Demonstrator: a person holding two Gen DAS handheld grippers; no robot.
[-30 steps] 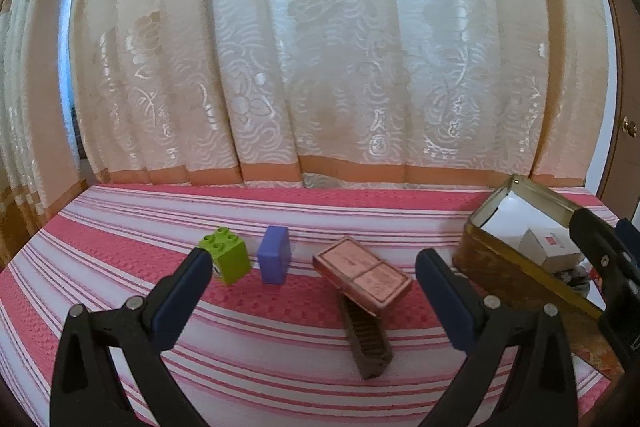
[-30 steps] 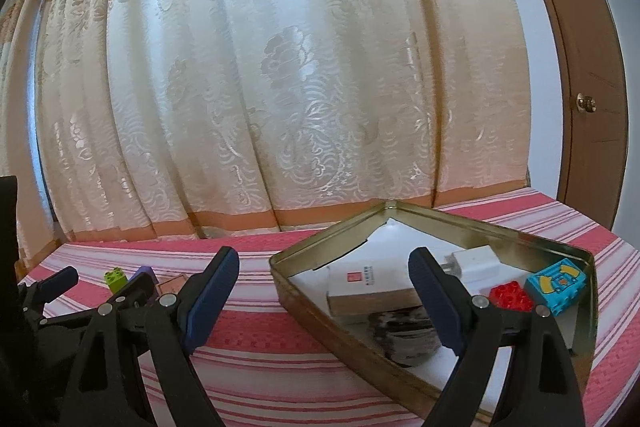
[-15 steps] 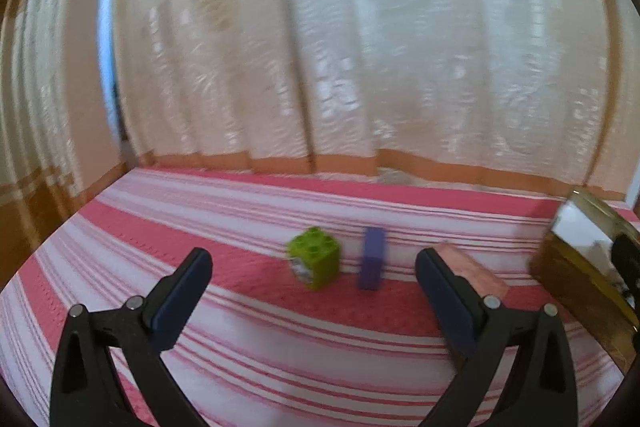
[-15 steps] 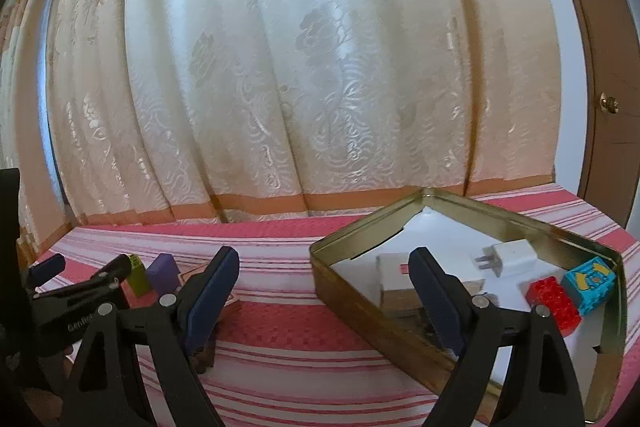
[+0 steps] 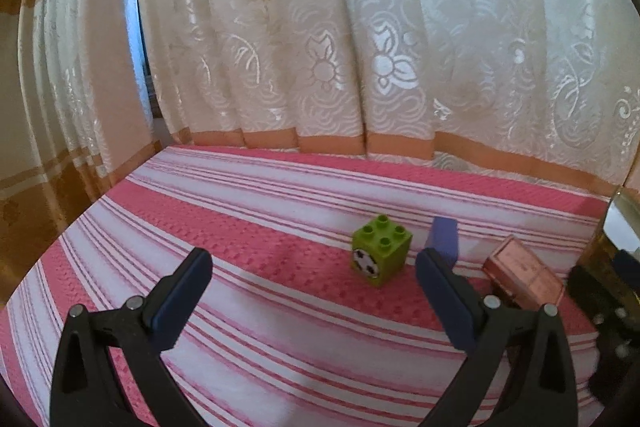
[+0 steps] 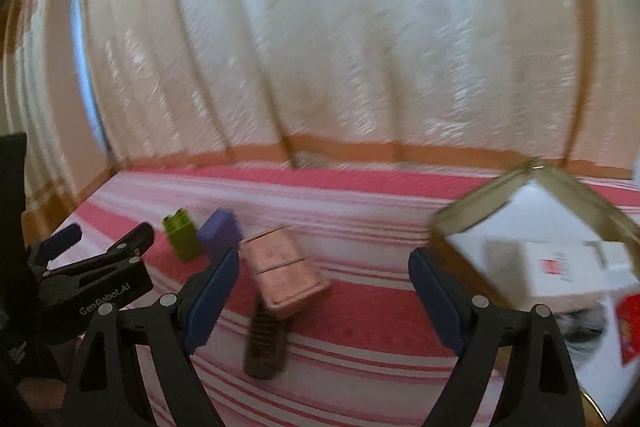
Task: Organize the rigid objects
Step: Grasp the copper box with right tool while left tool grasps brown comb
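A green studded brick (image 5: 382, 255) stands on the striped cloth, with a blue block (image 5: 444, 237) to its right and a pink box (image 5: 524, 273) beyond that. My left gripper (image 5: 312, 267) is open and empty, short of the green brick. My right gripper (image 6: 323, 259) is also open and empty. In the blurred right wrist view the pink box (image 6: 280, 267) lies just ahead between its fingers, propped on a brown ridged piece (image 6: 266, 343). Further left sit the green brick (image 6: 182, 239), the blue block (image 6: 220, 233) and the left gripper (image 6: 104, 237).
An open gold tin (image 6: 540, 187) sits at the right, holding a white box (image 6: 560, 267), a red brick (image 6: 630, 323) and other items. Patterned curtains hang close behind the pink-and-white striped surface (image 5: 240, 211). The surface's left edge drops off near the curtain.
Both views have swung left. The right gripper has left the tin and now faces the pink box. The left gripper has moved nearer the green brick. Both stay open.
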